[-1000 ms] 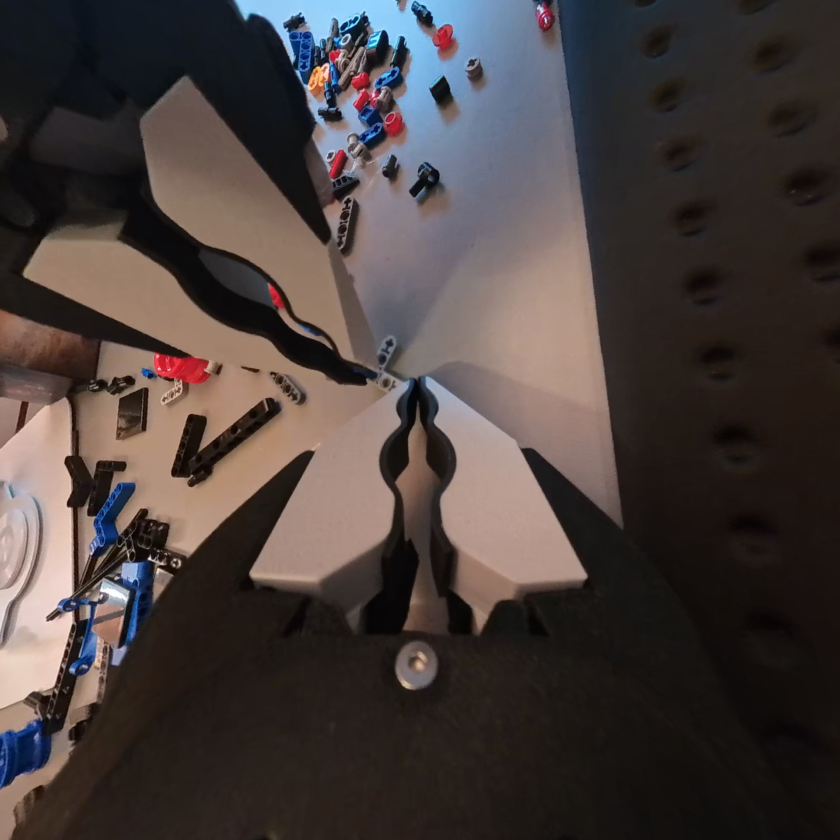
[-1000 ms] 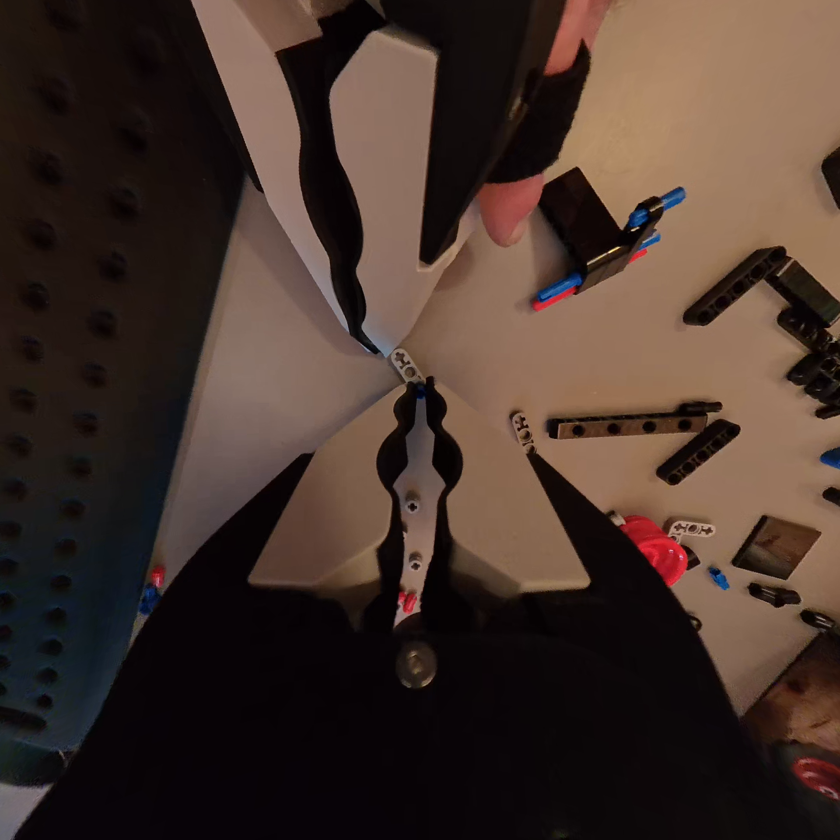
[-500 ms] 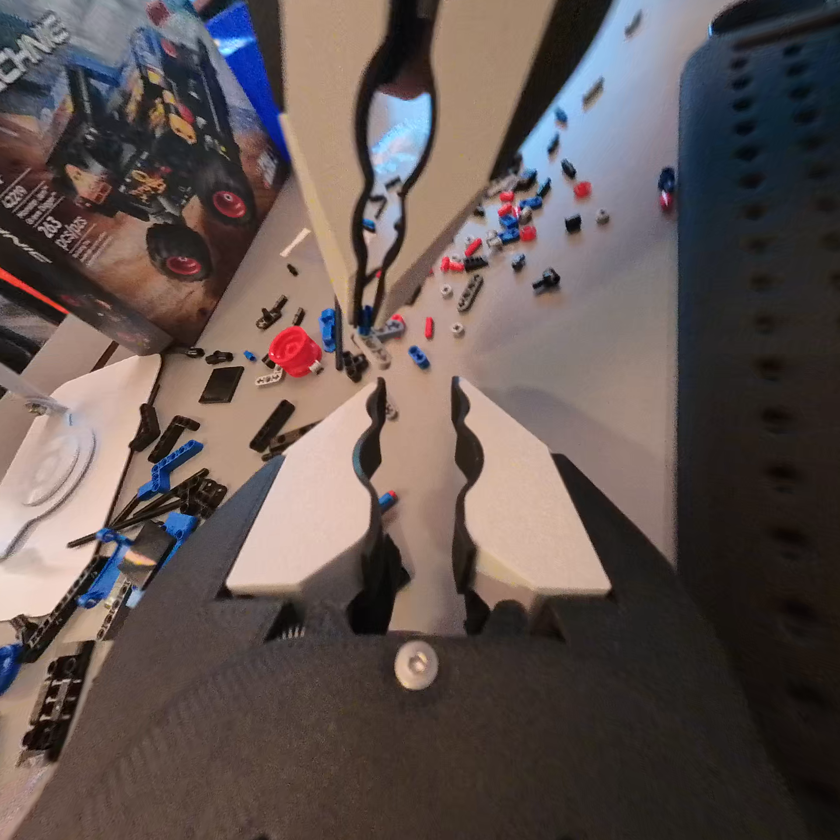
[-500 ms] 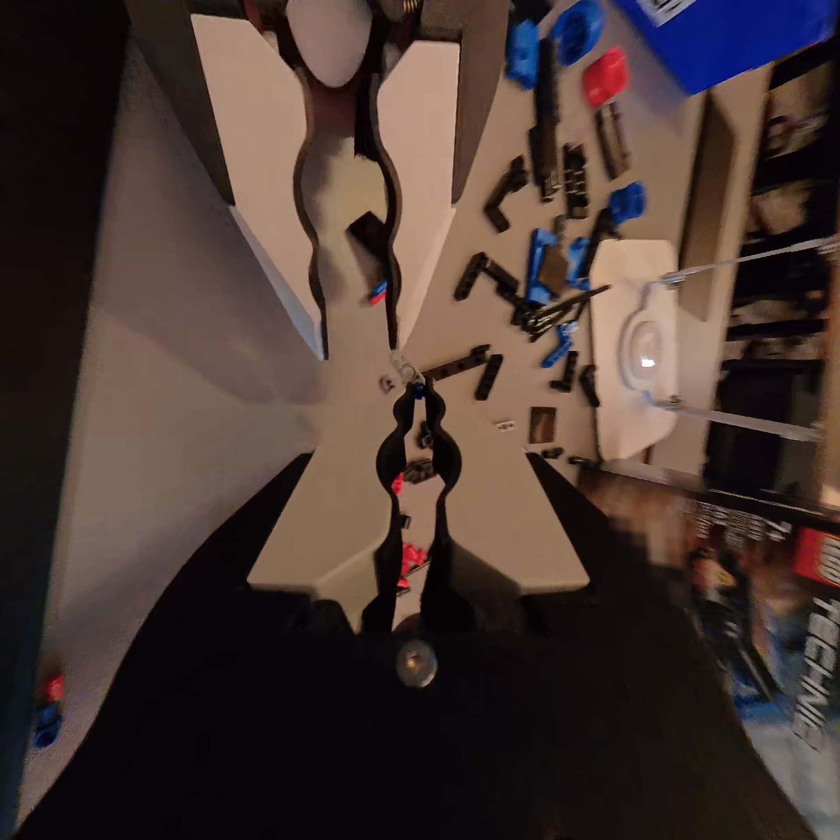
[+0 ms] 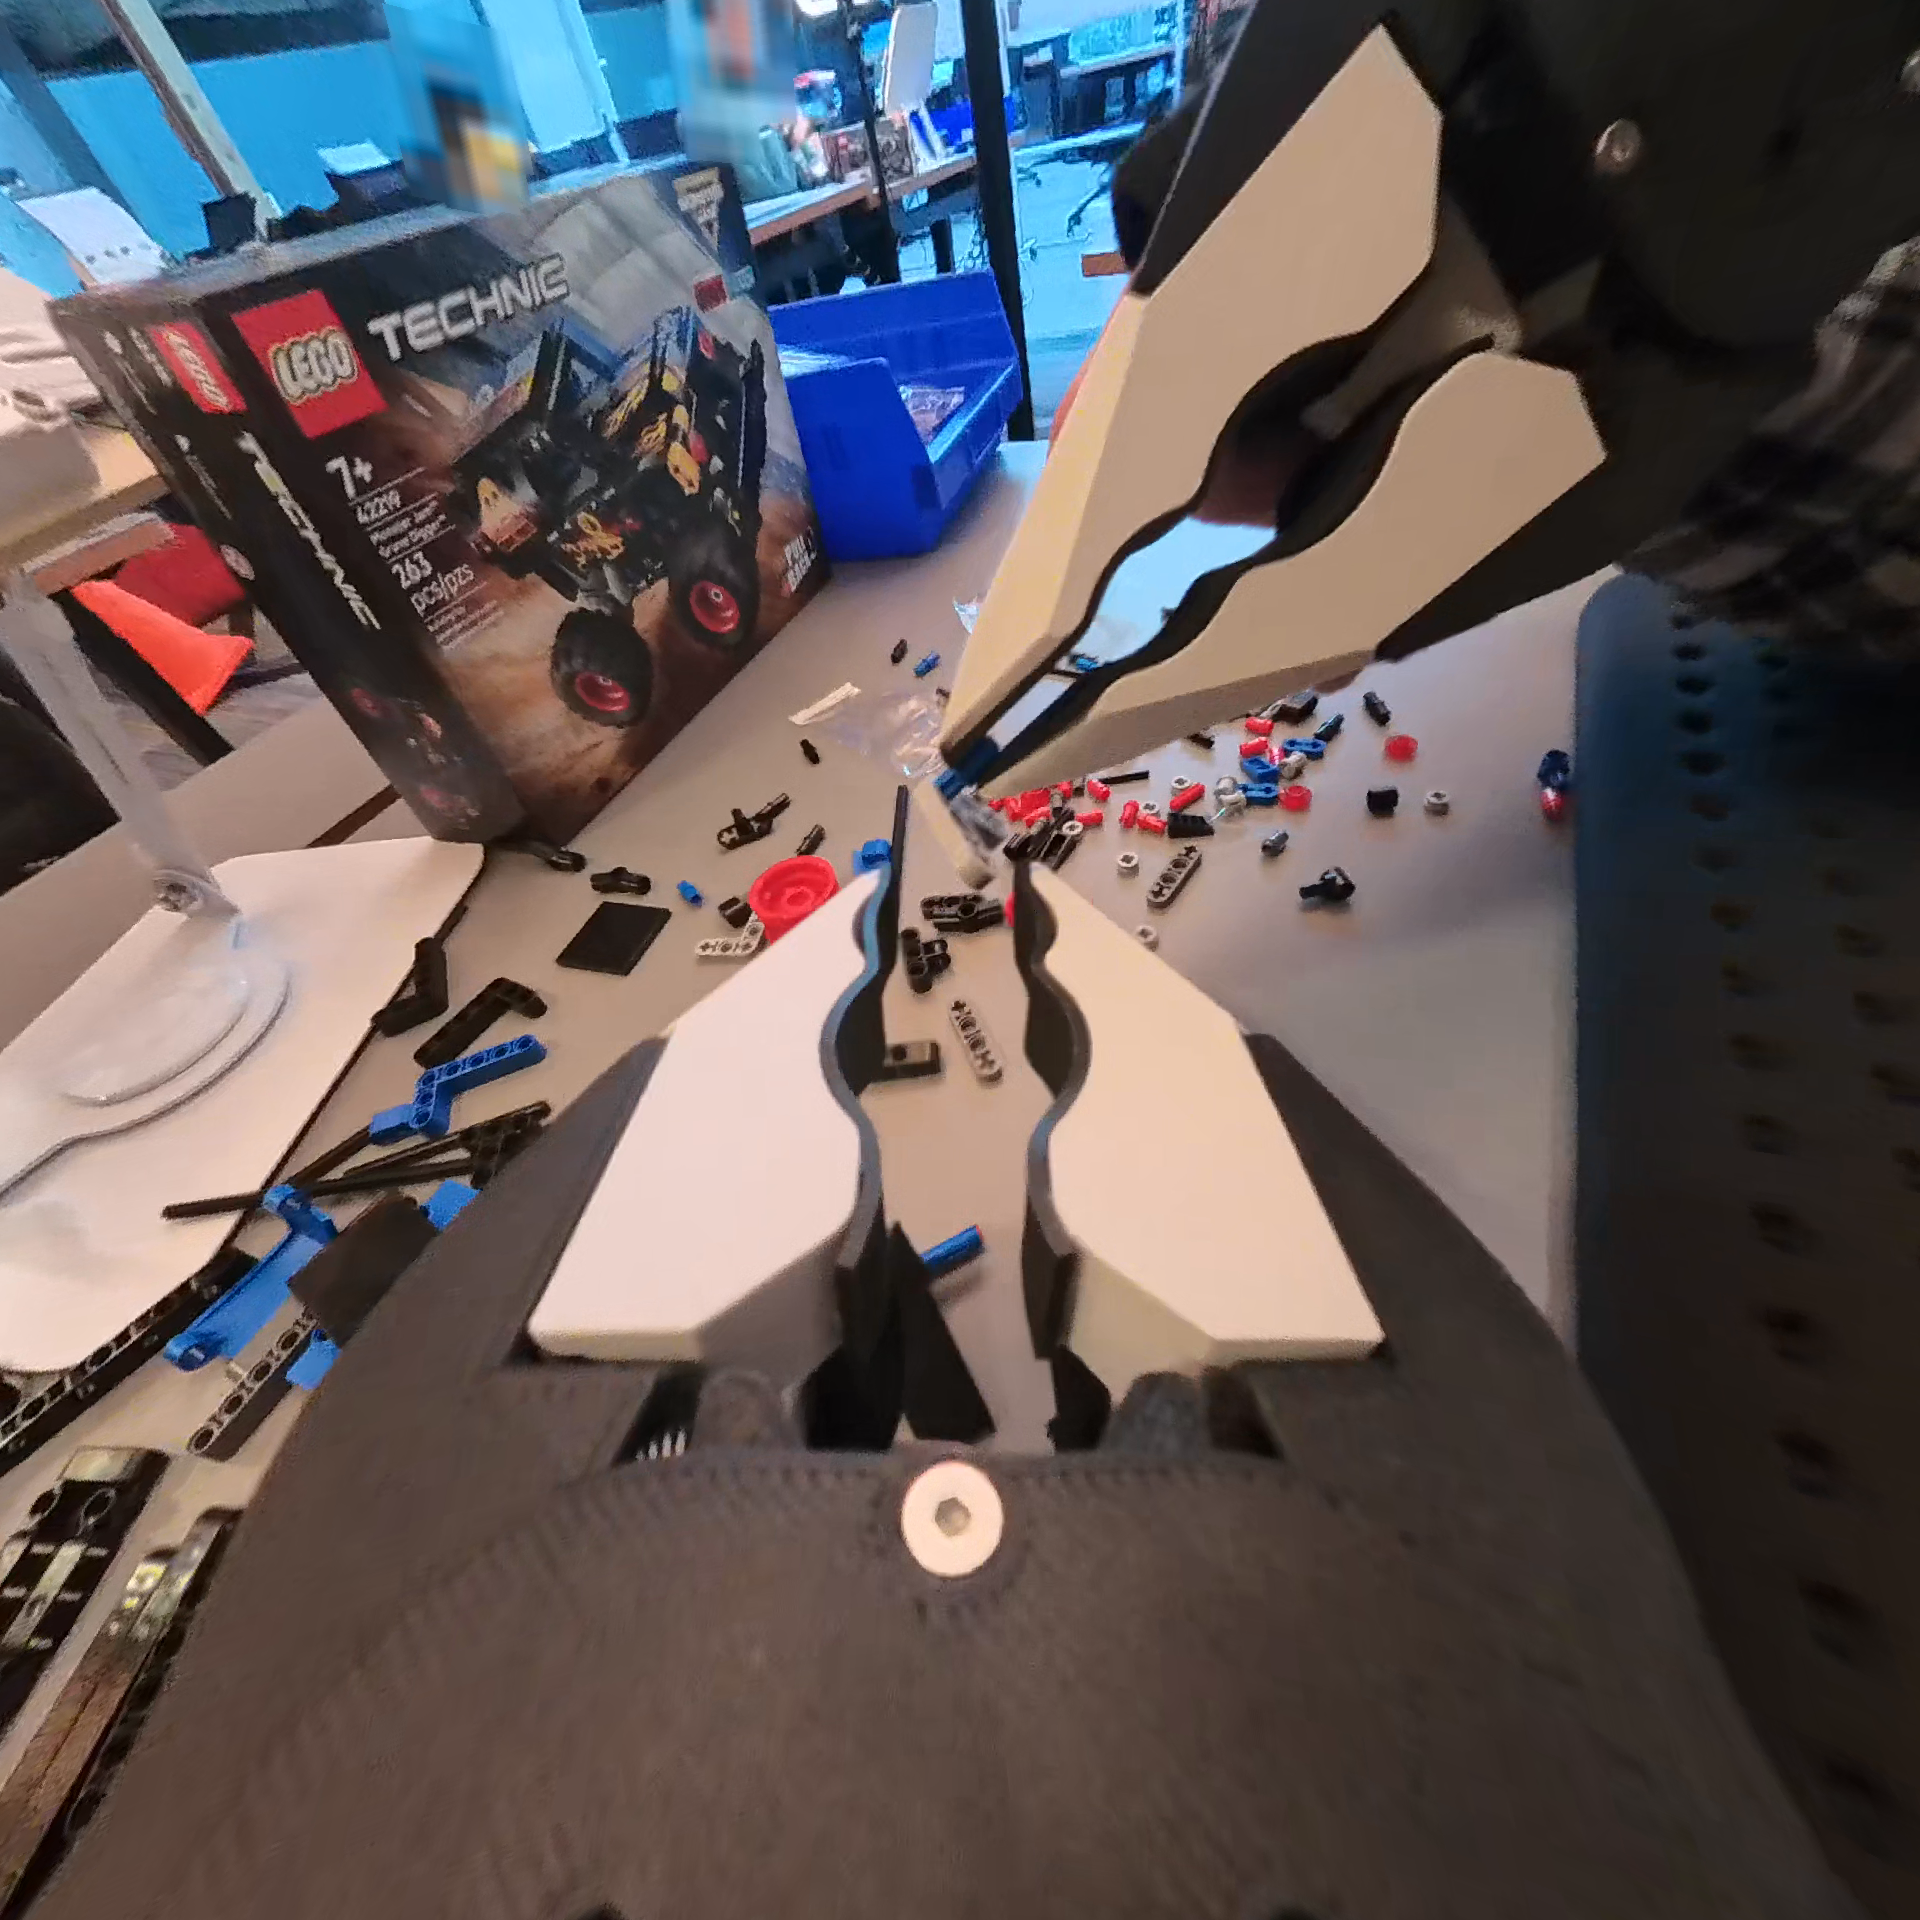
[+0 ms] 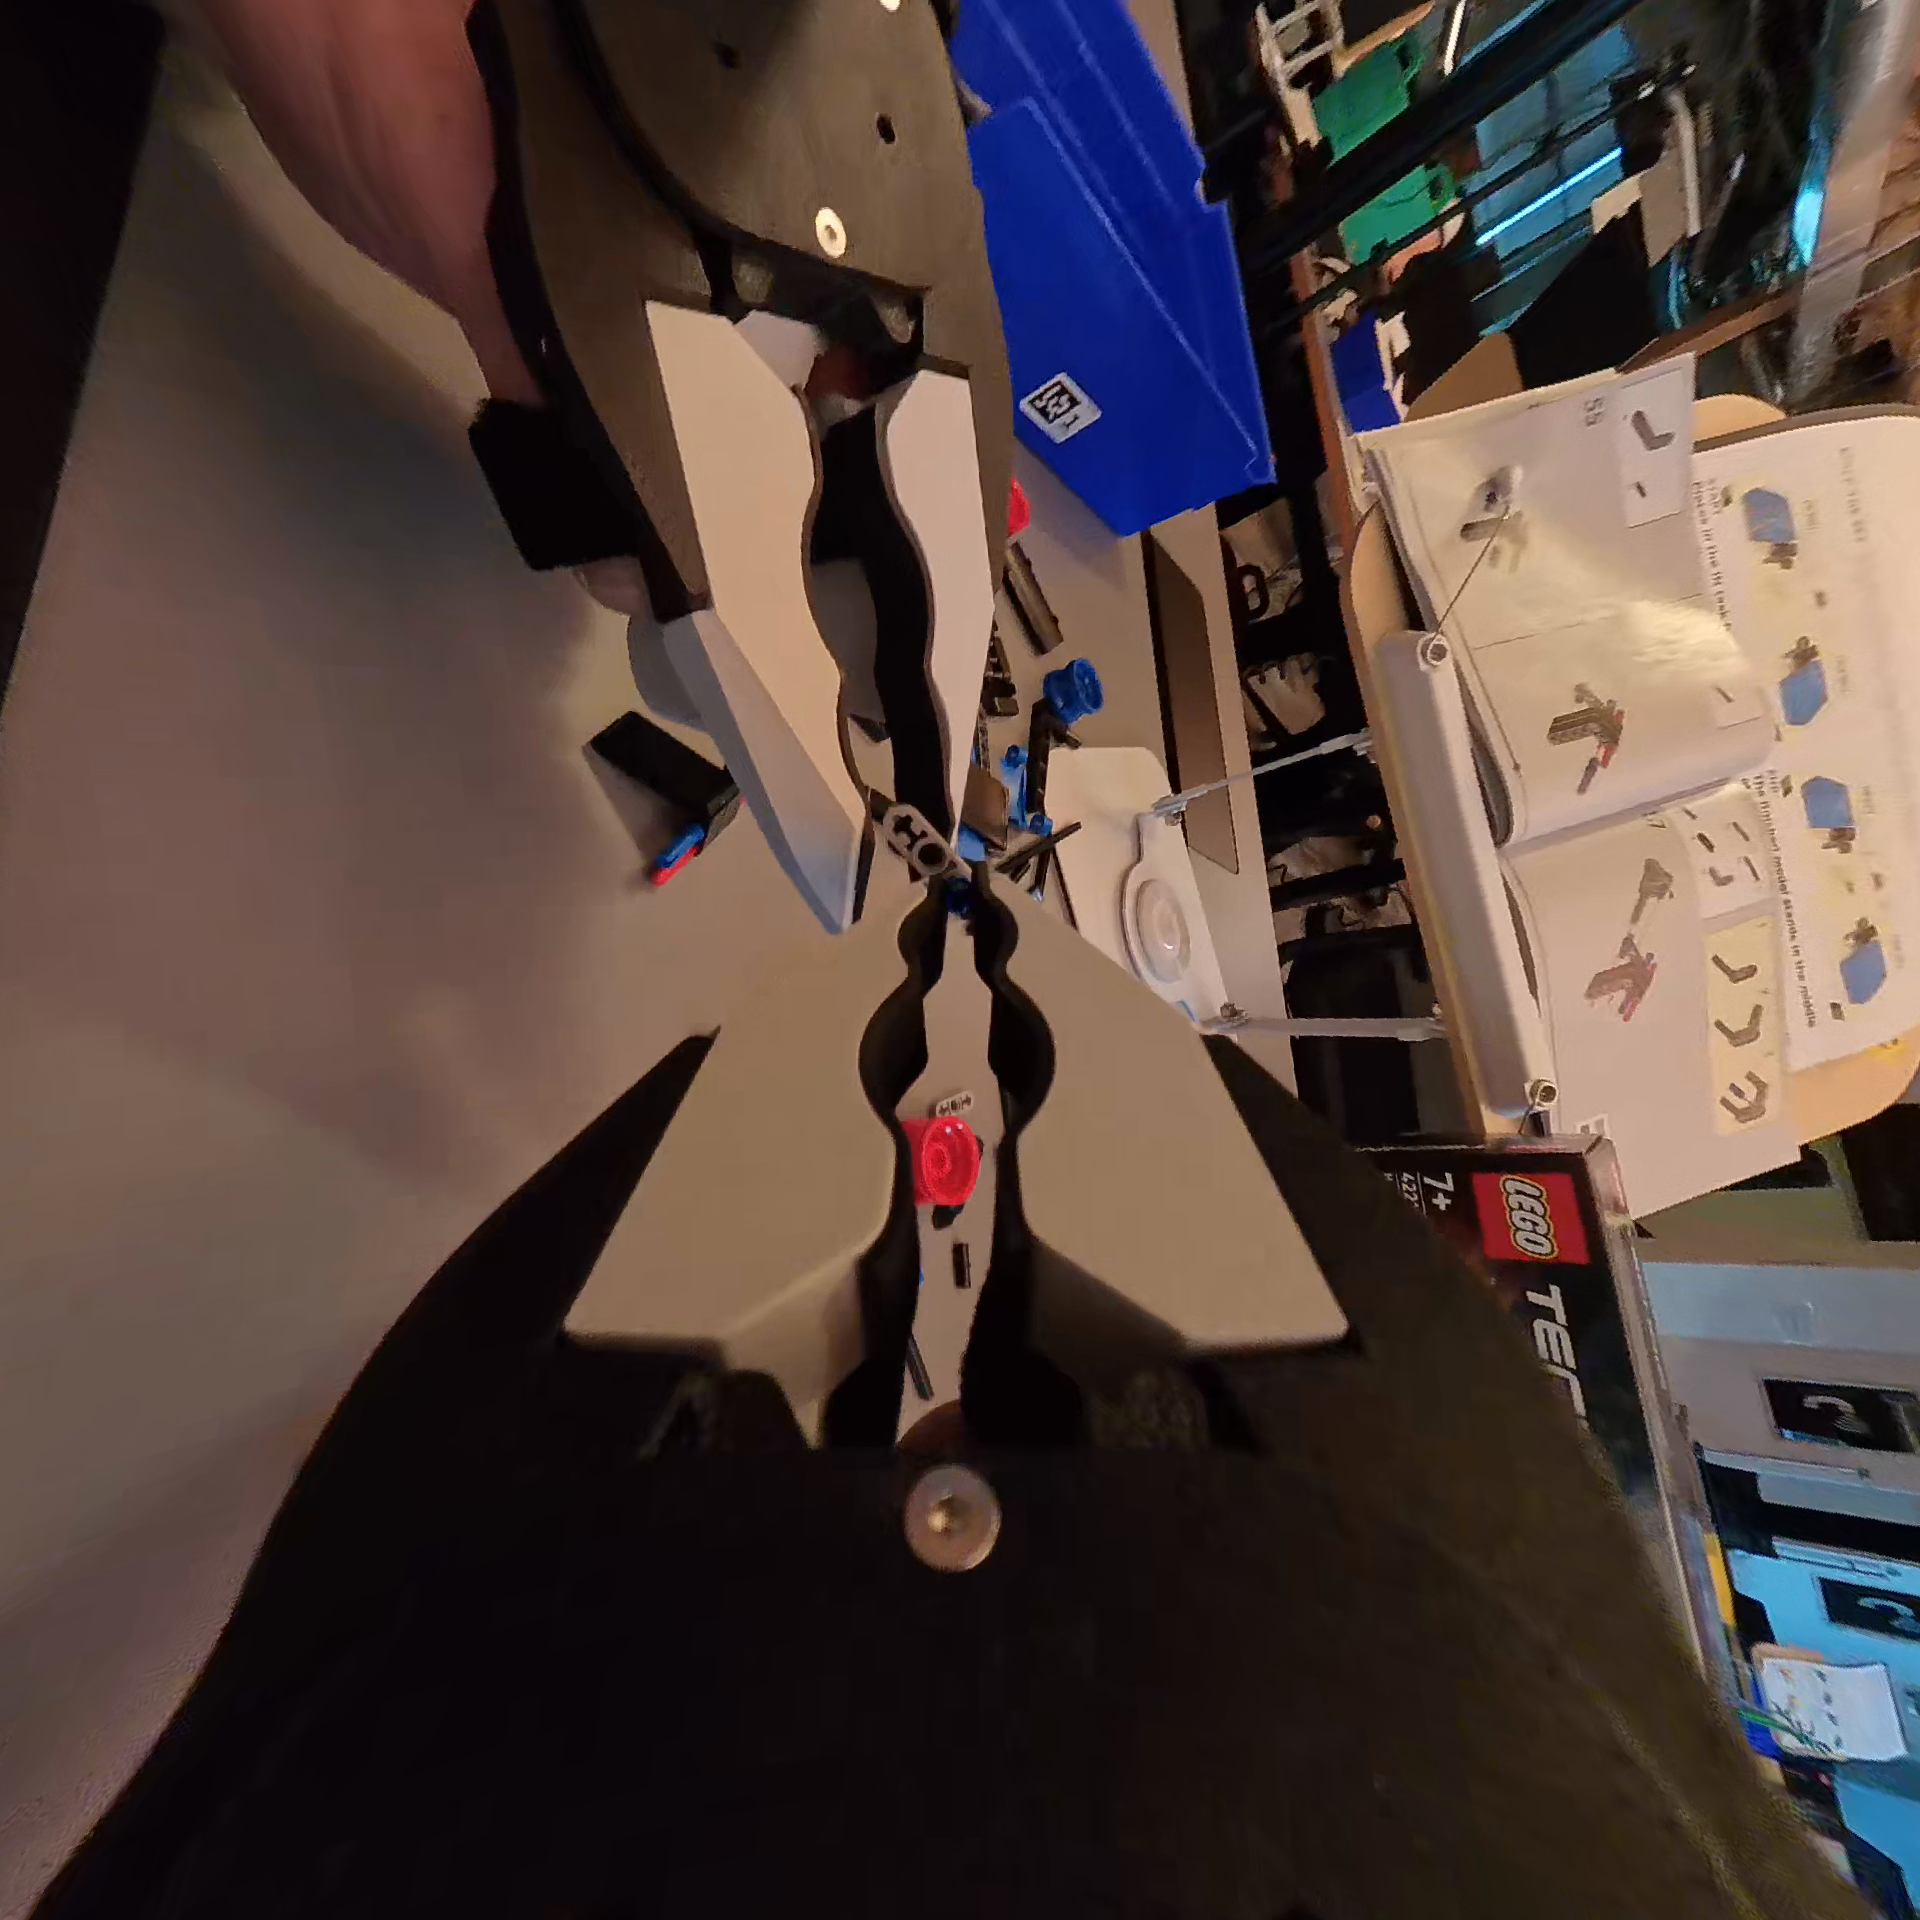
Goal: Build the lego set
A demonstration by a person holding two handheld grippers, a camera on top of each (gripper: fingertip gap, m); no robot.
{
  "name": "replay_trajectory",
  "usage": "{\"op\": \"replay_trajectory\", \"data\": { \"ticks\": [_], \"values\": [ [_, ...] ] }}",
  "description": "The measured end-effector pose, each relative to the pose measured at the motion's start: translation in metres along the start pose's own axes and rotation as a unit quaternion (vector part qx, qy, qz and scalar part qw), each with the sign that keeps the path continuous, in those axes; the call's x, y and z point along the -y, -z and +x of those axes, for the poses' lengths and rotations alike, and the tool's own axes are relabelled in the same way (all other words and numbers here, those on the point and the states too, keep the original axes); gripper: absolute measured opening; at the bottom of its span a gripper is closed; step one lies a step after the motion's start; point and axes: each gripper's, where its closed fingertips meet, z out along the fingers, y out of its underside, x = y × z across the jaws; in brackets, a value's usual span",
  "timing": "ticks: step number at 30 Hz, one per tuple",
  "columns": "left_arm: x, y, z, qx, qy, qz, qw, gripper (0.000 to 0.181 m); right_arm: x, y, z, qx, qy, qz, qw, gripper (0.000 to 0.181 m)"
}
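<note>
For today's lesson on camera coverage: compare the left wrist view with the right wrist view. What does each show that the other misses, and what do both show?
Only the left wrist view shows the scatter of small red, blue and black pieces on the table.

Only the right wrist view shows the open instruction booklet on its stand.

Both show the set's box, the blue bin, the red wheel hub, the open left gripper, and the right gripper shut on a blue pin carrying a small grey beam.

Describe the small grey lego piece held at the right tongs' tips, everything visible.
The grey lego piece is a short, flat plastic beam with a cross hole and round holes. A blue pin joins one end, and the right tongs are shut on that pin. It hangs above the table, tilted, between the open left tongs' tips.
</note>
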Motion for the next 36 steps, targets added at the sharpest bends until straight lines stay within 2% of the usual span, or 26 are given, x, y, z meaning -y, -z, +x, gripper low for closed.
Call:
{"op": "replay_trajectory", "data": {
  "ticks": [3,9,17,23,36],
  "values": [
    [0.005,0.002,0.001,0.002,-0.016,0.012,1.000,0.010,0.001,-0.002,-0.001,-0.005,-0.008,0.011,1.000,0.002],
    [0.008,0.004,0.000,0.007,-0.021,0.020,1.000,0.006,0.005,-0.001,0.002,-0.013,-0.048,0.038,0.998,0.001],
    [0.016,0.011,-0.009,0.035,-0.037,0.035,0.998,0.000,0.003,0.000,0.007,-0.009,-0.119,0.065,0.991,0.009],
    [0.017,0.011,-0.012,0.043,-0.046,0.036,0.997,0.001,-0.001,0.004,0.012,0.013,-0.201,0.094,0.975,0.020],
    [0.020,0.011,-0.009,0.039,-0.058,0.047,0.996,0.000,0.001,0.007,0.011,0.058,-0.293,0.149,0.943,0.026]
  ]
}}
